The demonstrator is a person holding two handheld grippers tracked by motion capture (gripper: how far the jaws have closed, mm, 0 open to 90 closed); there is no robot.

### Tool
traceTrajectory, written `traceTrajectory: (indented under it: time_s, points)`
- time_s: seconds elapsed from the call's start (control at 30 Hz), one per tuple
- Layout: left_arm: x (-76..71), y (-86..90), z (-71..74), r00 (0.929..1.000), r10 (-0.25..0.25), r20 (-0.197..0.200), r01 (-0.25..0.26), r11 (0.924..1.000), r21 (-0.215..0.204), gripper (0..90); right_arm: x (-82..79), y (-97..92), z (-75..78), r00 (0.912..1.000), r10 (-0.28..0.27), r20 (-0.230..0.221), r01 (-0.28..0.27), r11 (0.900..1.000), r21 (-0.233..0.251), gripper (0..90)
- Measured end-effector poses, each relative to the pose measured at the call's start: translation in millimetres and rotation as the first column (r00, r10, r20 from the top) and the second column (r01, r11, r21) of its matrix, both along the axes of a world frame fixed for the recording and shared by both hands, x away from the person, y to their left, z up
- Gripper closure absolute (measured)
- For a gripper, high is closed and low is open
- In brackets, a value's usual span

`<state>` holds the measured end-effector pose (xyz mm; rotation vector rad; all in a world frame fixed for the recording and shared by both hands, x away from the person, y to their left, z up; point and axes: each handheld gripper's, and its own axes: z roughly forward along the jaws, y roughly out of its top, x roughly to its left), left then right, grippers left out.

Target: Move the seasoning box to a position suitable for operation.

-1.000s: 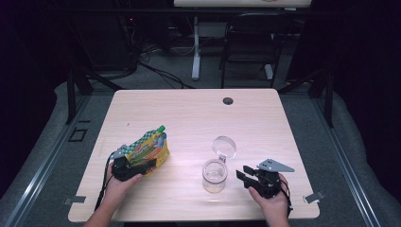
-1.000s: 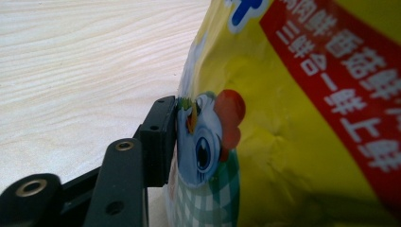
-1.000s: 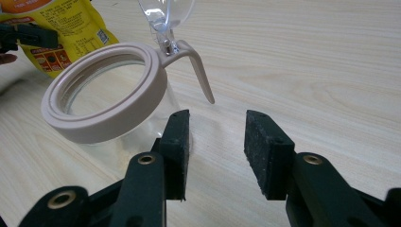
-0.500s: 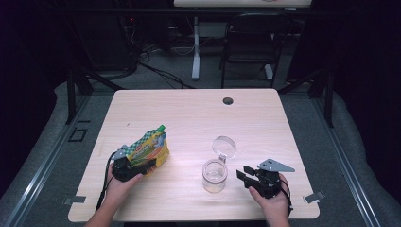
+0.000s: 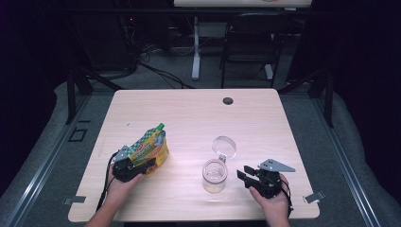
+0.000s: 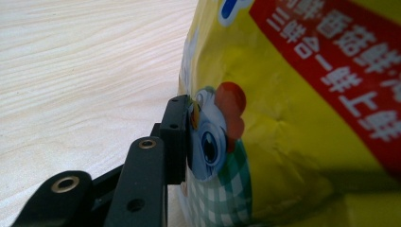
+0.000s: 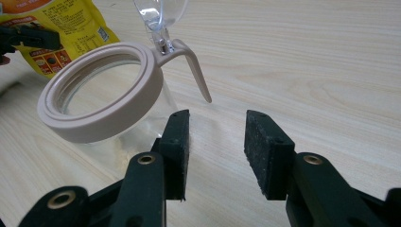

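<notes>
A yellow and green spouted pouch (image 5: 151, 145) with red print lies on the table's left half, green cap pointing away. My left gripper (image 5: 141, 166) holds its near end; the jaws have just been closing on it. In the left gripper view one pad (image 6: 176, 137) presses on the pouch (image 6: 293, 118), which hides the other jaw. A clear glass jar (image 5: 214, 176) with a beige rim (image 7: 101, 90) stands open, its clear lid (image 5: 224, 145) swung back. My right gripper (image 5: 242, 175) (image 7: 217, 120) rests open just right of the jar, nothing between its pads.
The light wooden table (image 5: 189, 113) has a dark cable hole (image 5: 228, 100) near its far edge. Beyond the table stand a dark chair (image 5: 250, 42) and a white desk leg (image 5: 196, 47). Grey floor surrounds the table.
The left gripper's jaws have drawn closer together around the pouch's near end. Both hands, the jar and the pouch stay where they were.
</notes>
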<state>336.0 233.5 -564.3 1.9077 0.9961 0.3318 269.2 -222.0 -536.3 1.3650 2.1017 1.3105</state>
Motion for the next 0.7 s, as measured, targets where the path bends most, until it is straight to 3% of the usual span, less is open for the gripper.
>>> traceTrajectory:
  time_s: [0.33, 0.43, 0.57, 0.7]
  points:
    - [-1.5, 0.1, 2.3, 0.9999, 0.006, 0.009, -0.006, 0.9995, 0.031, 66.5, 0.2, -0.2, -0.2, 1.0, -0.001, 0.0, 0.001, 1.0, 0.001, 61.2]
    - [-2.2, -0.3, 3.2, 0.9999, 0.008, 0.007, -0.008, 0.9997, 0.023, 66.6, -0.1, -0.9, 0.2, 1.0, -0.002, 0.0, 0.002, 1.0, 0.003, 61.1]
    - [-4.8, -1.8, 8.2, 0.9996, 0.003, 0.028, -0.003, 0.9997, 0.025, 66.6, 0.2, -1.8, 0.5, 1.0, -0.006, 0.004, 0.006, 1.0, 0.007, 61.1]
    - [-9.5, -5.1, 13.5, 0.9989, -0.017, 0.043, 0.014, 0.9983, 0.056, 66.6, 0.6, -1.6, 0.9, 0.9999, -0.003, 0.011, 0.003, 0.9999, 0.01, 61.1]
